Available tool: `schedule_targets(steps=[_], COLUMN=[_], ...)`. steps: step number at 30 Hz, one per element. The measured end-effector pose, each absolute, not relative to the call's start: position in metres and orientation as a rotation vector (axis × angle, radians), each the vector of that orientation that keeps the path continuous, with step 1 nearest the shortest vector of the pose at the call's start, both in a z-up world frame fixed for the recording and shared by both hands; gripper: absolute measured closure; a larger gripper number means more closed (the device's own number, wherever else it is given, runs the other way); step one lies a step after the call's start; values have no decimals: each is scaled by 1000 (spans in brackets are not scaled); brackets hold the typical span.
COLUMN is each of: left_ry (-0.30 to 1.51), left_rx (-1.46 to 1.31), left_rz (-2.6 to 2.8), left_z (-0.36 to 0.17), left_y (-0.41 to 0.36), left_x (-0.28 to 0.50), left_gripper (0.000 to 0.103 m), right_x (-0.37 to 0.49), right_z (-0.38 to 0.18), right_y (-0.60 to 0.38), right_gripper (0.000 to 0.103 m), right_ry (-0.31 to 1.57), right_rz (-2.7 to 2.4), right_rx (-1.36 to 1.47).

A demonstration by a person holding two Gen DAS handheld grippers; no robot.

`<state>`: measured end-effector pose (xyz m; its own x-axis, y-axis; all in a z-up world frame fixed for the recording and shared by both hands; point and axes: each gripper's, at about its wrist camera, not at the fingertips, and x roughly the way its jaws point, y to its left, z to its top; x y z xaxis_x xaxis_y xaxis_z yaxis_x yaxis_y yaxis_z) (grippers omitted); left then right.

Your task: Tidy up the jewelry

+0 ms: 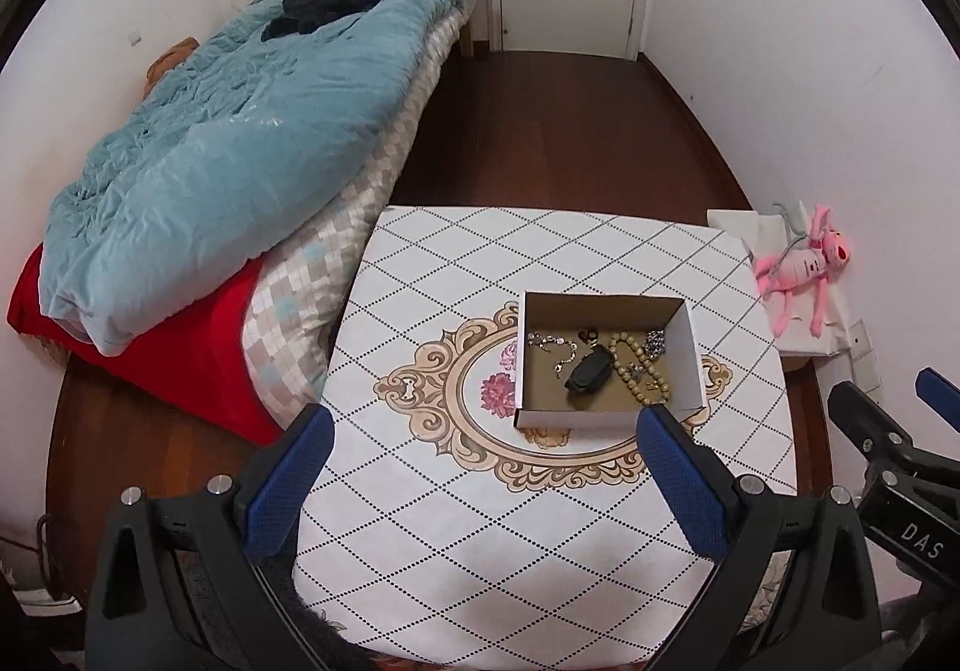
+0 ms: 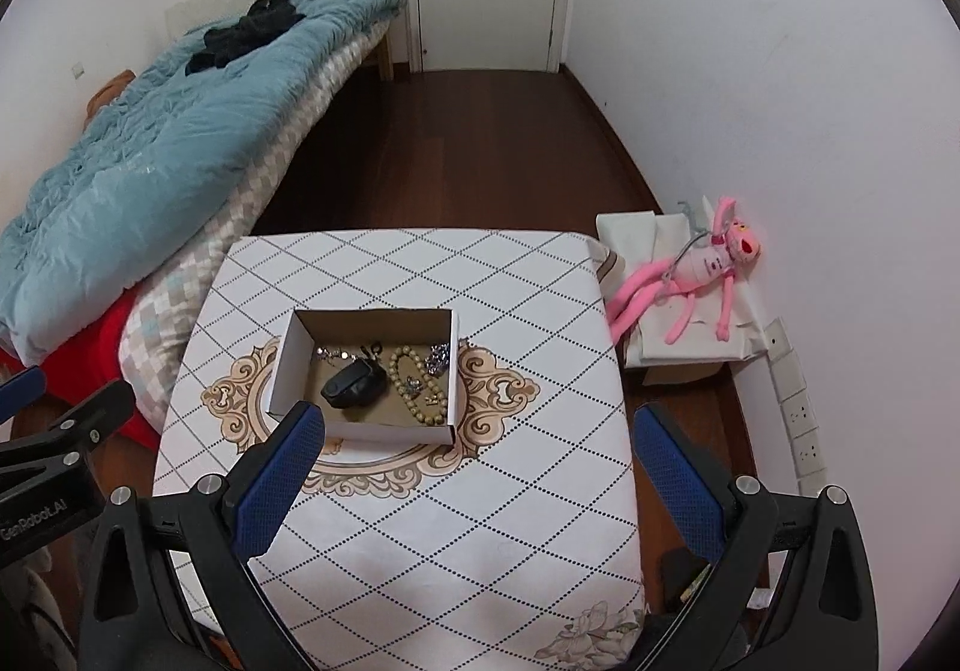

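Cardboard box on the table holds a bead string, chains and a black pouch. Left gripper and right gripper hover wide open, empty.

We see a blue quilt heaped on the bed beside the tabletop's left edge, and a pink plush toy off its right edge.

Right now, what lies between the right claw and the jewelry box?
Only bare tablecloth; the right wrist view shows nothing between the open right claw and the box.
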<state>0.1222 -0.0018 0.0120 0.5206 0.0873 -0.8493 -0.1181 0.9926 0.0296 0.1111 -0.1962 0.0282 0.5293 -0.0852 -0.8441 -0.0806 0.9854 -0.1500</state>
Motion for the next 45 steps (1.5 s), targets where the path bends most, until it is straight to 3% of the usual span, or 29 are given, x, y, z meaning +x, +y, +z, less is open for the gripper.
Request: schedule_targets(steps=[45], left_ry=[1056], left_rx=[-41], left_rz=[80], left_z=[-5], left_y=[-4], left_x=[129], left_gripper=[0], right_x=[116], right_z=[12], right_y=[-194], right_gripper=[0], right_ry=[1067], right_rz=[-1], right_rx=[-196])
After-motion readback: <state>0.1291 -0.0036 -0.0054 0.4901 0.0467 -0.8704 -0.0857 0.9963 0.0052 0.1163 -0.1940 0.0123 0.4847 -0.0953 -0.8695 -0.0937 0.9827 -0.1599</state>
